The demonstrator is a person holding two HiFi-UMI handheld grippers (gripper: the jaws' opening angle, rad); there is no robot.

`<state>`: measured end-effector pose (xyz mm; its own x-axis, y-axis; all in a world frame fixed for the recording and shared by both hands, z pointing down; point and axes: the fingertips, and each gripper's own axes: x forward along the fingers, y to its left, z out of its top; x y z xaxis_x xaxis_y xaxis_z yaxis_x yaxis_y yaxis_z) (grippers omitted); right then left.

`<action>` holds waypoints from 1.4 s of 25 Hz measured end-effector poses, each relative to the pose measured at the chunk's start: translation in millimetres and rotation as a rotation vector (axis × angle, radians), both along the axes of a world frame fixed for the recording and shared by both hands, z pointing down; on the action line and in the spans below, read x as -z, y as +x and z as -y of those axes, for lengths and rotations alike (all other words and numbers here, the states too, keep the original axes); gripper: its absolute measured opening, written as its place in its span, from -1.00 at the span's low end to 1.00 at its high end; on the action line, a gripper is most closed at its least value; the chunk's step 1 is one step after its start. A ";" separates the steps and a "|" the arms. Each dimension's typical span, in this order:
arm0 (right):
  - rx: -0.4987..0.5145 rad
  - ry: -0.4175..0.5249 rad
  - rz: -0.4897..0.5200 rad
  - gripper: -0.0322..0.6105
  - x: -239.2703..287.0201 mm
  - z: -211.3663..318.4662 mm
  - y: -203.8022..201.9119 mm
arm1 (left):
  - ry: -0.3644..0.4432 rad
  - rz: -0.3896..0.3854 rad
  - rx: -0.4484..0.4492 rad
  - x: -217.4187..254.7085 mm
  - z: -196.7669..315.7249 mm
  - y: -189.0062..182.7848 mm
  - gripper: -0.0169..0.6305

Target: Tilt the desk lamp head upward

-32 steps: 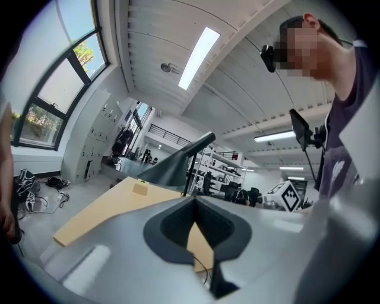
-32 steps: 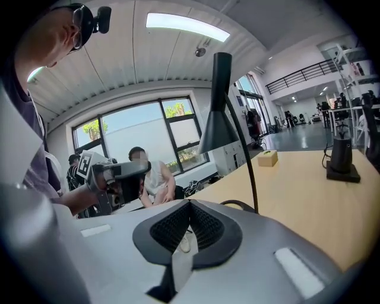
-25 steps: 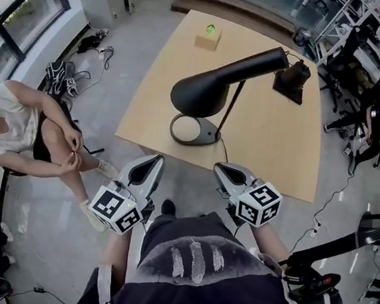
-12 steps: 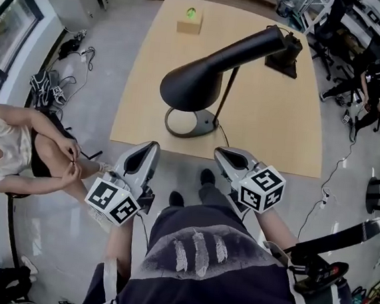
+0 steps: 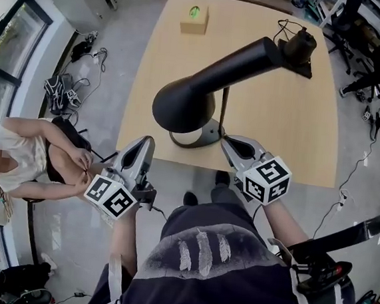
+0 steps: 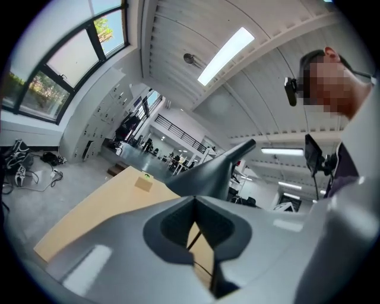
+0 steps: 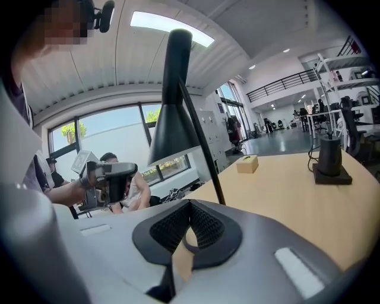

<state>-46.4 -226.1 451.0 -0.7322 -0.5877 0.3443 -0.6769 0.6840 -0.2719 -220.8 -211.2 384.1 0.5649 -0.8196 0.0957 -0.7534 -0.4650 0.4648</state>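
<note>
— On the wooden table (image 5: pixel 279 123), what does the head view alone show?

— It shows the whole desk lamp (image 5: pixel 216 84). Its round base (image 5: pixel 198 137) sits close to the table's near edge, with a thin stem (image 5: pixel 223 108) and a cone-shaped head (image 5: pixel 181 104) sloping down toward the person. It also shows both grippers at once. The left gripper (image 5: pixel 147 142) is off the table's edge, left of the base. The right gripper (image 5: pixel 226 141) is just beside the base and apart from it.

— What do the gripper views add?

— Left gripper view: the jaws are pressed together with nothing between them, and the lamp head appears in profile beyond them, above the tabletop. Right gripper view: the jaws are likewise clenched and empty. The stem rises just ahead, and the head is seen from the side against the windows (image 7: pixel 119 136). A seated person (image 7: pixel 135 193) appears behind, whom the left gripper view does not show.

— Containers?

— A black cup (image 5: pixel 299 41) on a square black foot stands at the table's far right corner; its contents cannot be told. A small tan box (image 5: pixel 194 19) with a green mark on top stands near the far edge.
</note>
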 end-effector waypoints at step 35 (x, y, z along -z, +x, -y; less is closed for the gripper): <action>-0.085 0.198 -0.192 -0.76 -2.8 72.3 -9.7 | -0.101 -0.417 -0.136 -0.6 55.1 17.0 -0.16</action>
